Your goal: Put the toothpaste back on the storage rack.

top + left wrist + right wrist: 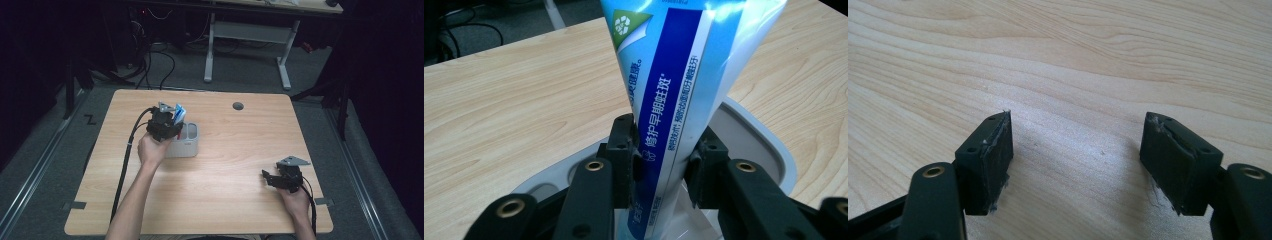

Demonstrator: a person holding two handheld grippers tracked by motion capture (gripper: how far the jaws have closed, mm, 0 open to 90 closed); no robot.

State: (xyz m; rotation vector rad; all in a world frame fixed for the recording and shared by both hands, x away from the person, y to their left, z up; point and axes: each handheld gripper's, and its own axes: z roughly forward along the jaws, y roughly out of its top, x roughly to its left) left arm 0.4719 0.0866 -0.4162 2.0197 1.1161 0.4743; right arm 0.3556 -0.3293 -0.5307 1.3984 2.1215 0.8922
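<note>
Left gripper fingers clamp the blue-and-white toothpaste tube, its lower end inside the grey plastic organiser box just below them, likely mid-insertion; right gripper fingers spread, empty, over bare wooden worktop.

Table: light wood, wavy brown grain. Tube: pale blue-to-white body, dark blue lengthwise band with white characters, green corner patch bearing white recycling mark. Holder: light grey, paler rim. Left gripper: black jaws, brass-coloured rivet rings. Right gripper: black jaws, pad edges scuffed whitish, brass-coloured rivets. Plates atop both grippers: grey. Cables: black. Floor: grey carpet. Far desk frame: white.
</note>
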